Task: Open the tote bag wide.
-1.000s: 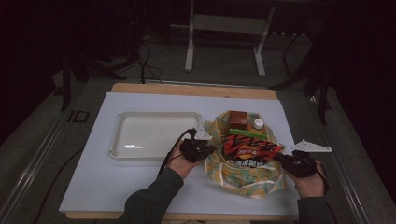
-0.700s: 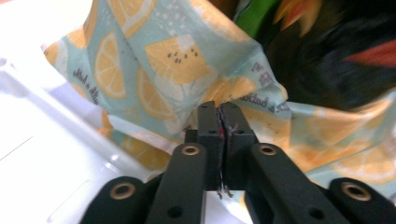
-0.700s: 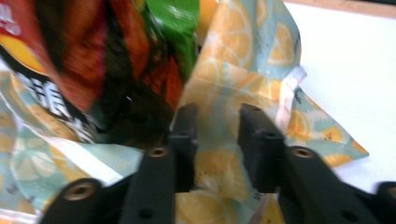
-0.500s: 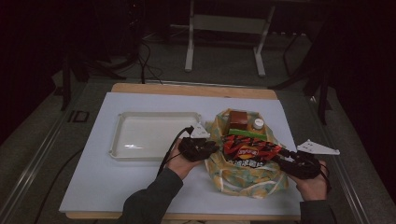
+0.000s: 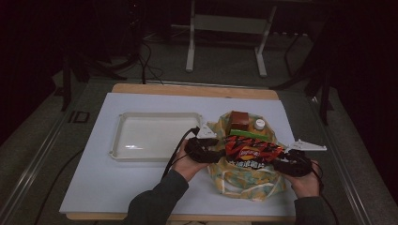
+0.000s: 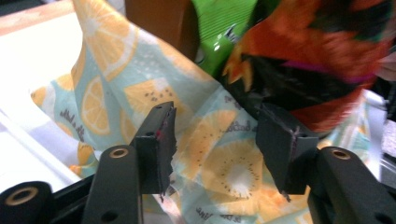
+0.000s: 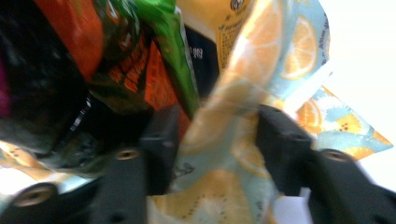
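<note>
A lemon-print cloth bag point(image 5: 248, 180) lies on the white table cover. On its open top rest a red chip packet point(image 5: 253, 149), a green packet point(image 5: 248, 134), a brown box point(image 5: 240, 121) and a white-capped bottle point(image 5: 259, 124). My left gripper point(image 5: 217, 153) is at the bag's left edge. Its jaws have just been opening and now stand apart point(image 6: 215, 135), with loose bag cloth point(image 6: 224, 158) between them. My right gripper point(image 5: 276, 162) is at the bag's right edge. Its jaws point(image 7: 217, 135) opened wide and have just closed a little; a fold of bag cloth point(image 7: 224, 116) stands unpinched between them.
An empty white tray point(image 5: 155, 133) sits left of the bag, close to my left hand. The white cover point(image 5: 141, 183) runs to the table's wooden far edge point(image 5: 187, 90). Dark floor, cables and a stand lie beyond.
Both hands have stayed at the bag's two sides. The bag and the packets on it lie much as before.
</note>
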The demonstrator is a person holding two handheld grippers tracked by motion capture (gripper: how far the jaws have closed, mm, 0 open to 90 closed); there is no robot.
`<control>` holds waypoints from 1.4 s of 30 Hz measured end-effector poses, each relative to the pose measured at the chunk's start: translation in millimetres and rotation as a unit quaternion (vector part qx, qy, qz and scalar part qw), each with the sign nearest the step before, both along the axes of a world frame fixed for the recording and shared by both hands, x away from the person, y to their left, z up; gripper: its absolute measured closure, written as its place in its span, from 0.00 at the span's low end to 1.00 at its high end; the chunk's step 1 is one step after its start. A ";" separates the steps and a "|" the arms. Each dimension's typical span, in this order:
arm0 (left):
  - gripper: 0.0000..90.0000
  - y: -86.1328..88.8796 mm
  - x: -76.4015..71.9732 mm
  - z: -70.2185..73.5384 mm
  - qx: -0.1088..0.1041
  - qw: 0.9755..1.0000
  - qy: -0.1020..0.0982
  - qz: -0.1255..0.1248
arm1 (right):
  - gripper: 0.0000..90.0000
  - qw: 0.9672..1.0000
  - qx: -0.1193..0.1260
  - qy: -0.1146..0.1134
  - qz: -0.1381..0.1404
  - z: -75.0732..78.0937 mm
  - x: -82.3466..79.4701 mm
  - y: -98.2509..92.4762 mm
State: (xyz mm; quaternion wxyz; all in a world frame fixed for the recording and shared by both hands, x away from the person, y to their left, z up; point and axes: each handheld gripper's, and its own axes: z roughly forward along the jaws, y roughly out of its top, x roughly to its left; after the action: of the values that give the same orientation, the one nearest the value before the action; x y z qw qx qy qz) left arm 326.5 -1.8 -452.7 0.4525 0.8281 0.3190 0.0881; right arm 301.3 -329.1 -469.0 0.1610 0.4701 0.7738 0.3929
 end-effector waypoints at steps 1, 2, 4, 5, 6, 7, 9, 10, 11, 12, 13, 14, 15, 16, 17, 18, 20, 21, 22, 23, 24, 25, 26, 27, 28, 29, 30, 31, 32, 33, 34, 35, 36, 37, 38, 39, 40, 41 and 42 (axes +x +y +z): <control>0.53 -1.6 1.1 -1.8 0.009 1.000 0.002 0.009 | 0.71 1.000 0.002 0.000 -0.001 -0.8 0.1 -0.3; 0.57 -3.0 2.6 -3.7 0.021 1.000 0.002 0.016 | 0.76 1.000 0.003 0.000 -0.003 -1.2 0.2 -0.7; 0.65 -5.8 5.6 -7.6 0.046 0.999 -0.001 0.029 | 0.83 1.000 0.005 0.001 -0.005 -1.8 0.7 -1.7; 0.71 -6.6 6.9 -9.2 0.058 0.998 -0.002 0.037 | 0.87 1.000 0.004 0.001 -0.007 -2.0 1.0 -2.3; 0.81 -6.9 8.4 -10.7 0.062 0.997 -0.001 0.044 | 0.90 1.000 0.002 0.001 -0.009 -2.1 1.3 -3.0; 0.88 -6.6 10.1 -12.2 0.061 0.997 0.004 0.050 | 0.92 1.000 -0.002 0.000 -0.011 -2.2 1.8 -3.9; 0.99 -5.3 13.5 -14.9 0.064 0.996 0.011 0.056 | 0.94 1.000 -0.022 -0.003 -0.017 -3.2 2.4 -4.3; 0.99 -5.0 15.3 -16.4 0.067 0.996 0.012 0.059 | 0.95 0.999 -0.030 -0.003 -0.019 -4.1 2.9 -4.4; 0.99 -4.2 16.8 -17.5 0.071 0.995 0.013 0.064 | 0.95 0.999 -0.035 -0.001 -0.022 -5.0 3.6 -5.0; 1.00 -2.2 18.2 -17.9 0.076 0.994 0.010 0.073 | 0.96 0.999 -0.040 0.000 -0.025 -5.9 4.4 -6.1; 1.00 0.6 19.9 -18.2 0.076 0.994 0.011 0.082 | 0.96 0.999 -0.039 0.000 -0.030 -6.7 5.4 -8.0; 1.00 3.6 21.6 -18.6 0.072 0.993 0.015 0.091 | 0.97 0.999 -0.037 0.001 -0.036 -7.3 6.1 -10.3; 1.00 5.8 22.8 -18.8 0.070 0.993 0.018 0.095 | 0.97 0.998 -0.035 0.002 -0.043 -8.1 6.9 -12.8; 1.00 8.9 24.0 -19.1 0.070 0.993 0.019 0.098 | 0.97 0.998 -0.033 0.003 -0.048 -8.7 7.4 -14.5; 1.00 10.8 24.3 -19.5 0.070 0.992 0.018 0.099 | 0.98 0.998 -0.033 0.004 -0.054 -9.9 8.2 -17.4; 1.00 12.6 24.3 -19.8 0.068 0.992 0.018 0.101 | 0.97 0.998 -0.032 0.007 -0.059 -11.0 8.8 -19.2; 1.00 16.6 24.6 -20.8 0.060 0.993 0.020 0.098 | 0.97 0.997 -0.032 0.012 -0.063 -13.3 9.1 -21.4; 1.00 18.0 24.4 -21.1 0.059 0.994 0.018 0.095 | 0.96 0.998 -0.031 0.014 -0.061 -14.2 8.5 -21.6; 1.00 18.9 23.8 -21.4 0.053 0.994 0.018 0.094 | 0.95 0.998 -0.030 0.014 -0.057 -14.6 7.3 -21.4; 1.00 19.9 23.3 -21.6 0.049 0.995 0.017 0.089 | 0.93 0.998 -0.029 0.013 -0.052 -14.9 6.1 -20.8; 0.99 20.7 22.3 -21.4 0.048 0.995 0.015 0.085 | 0.89 0.998 -0.030 0.011 -0.048 -14.9 4.6 -20.0; 0.99 21.3 21.2 -20.9 0.047 0.996 0.013 0.080 | 0.86 0.998 -0.030 0.008 -0.045 -14.6 2.9 -19.2; 0.99 22.0 19.9 -20.3 0.046 0.996 0.009 0.076 | 0.83 0.999 -0.028 0.005 -0.042 -14.0 1.0 -19.0; 0.99 23.1 18.5 -19.2 0.042 0.997 0.008 0.071 | 0.80 0.999 -0.024 0.003 -0.038 -12.8 -1.0 -19.1; 0.99 24.3 16.8 -18.0 0.032 0.997 0.004 0.064 | 0.76 0.999 -0.020 0.001 -0.034 -11.1 -3.4 -19.1; 0.97 25.5 14.9 -16.3 0.026 0.998 0.000 0.059 | 0.73 0.999 -0.016 -0.003 -0.029 -9.0 -6.3 -19.1; 0.95 26.5 12.9 -14.5 0.020 0.998 -0.005 0.053 | 0.70 1.000 -0.015 -0.009 -0.024 -6.5 -9.6 -19.1; 0.92 27.5 10.8 -12.6 0.011 0.999 -0.009 0.045 | 0.68 1.000 -0.013 -0.015 -0.021 -3.8 -13.3 -19.1; 0.90 28.4 8.2 -10.4 0.005 0.999 -0.017 0.037 | 0.66 1.000 -0.012 -0.021 -0.018 -0.9 -17.0 -19.1; 0.88 29.0 5.4 -8.0 0.001 0.999 -0.024 0.030 | 0.64 0.999 -0.010 -0.029 -0.017 2.0 -20.9 -19.2; 0.85 29.4 2.4 -5.8 -0.008 0.999 -0.028 0.023 | 0.63 0.999 -0.007 -0.035 -0.016 5.0 -25.1 -19.1; 0.83 30.4 -0.4 -3.5 -0.014 0.999 -0.033 0.013 | 0.60 0.999 -0.002 -0.042 -0.013 7.6 -29.1 -19.2; 0.81 30.4 -0.4 -3.5 -0.014 0.999 -0.033 0.013 | 0.60 0.999 -0.002 -0.042 -0.013 7.6 -29.1 -19.2; 0.81 30.6 -6.7 0.9 -0.025 0.999 -0.043 -0.001 | 0.59 0.999 0.001 -0.049 -0.012 10.2 -33.0 -19.3; 0.78 30.7 -9.8 3.0 -0.030 0.998 -0.047 -0.007 | 0.59 0.998 0.012 -0.059 -0.003 14.6 -40.5 -18.8; 0.76 30.9 -12.5 4.9 -0.035 0.998 -0.051 -0.016 | 0.58 0.998 0.018 -0.062 0.003 16.3 -44.0 -17.8; 0.75 30.8 -15.2 6.5 -0.038 0.998 -0.055 -0.022 | 0.58 0.998 0.022 -0.065 0.010 17.5 -47.3 -16.2; 0.75 30.4 -17.7 7.7 -0.041 0.997 -0.057 -0.027 | 0.58 0.997 0.025 -0.068 0.017 18.3 -50.0 -14.3; 0.74 29.6 -19.5 8.4 -0.044 0.997 -0.058 -0.033 | 0.58 0.997 0.030 -0.069 0.026 18.1 -52.2 -11.9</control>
State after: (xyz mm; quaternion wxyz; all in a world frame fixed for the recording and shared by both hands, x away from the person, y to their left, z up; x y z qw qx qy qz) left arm 307.0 27.8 -444.3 0.5091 0.8107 0.2688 0.1068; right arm 249.1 -341.1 -450.9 0.1896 0.4262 0.7606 0.4515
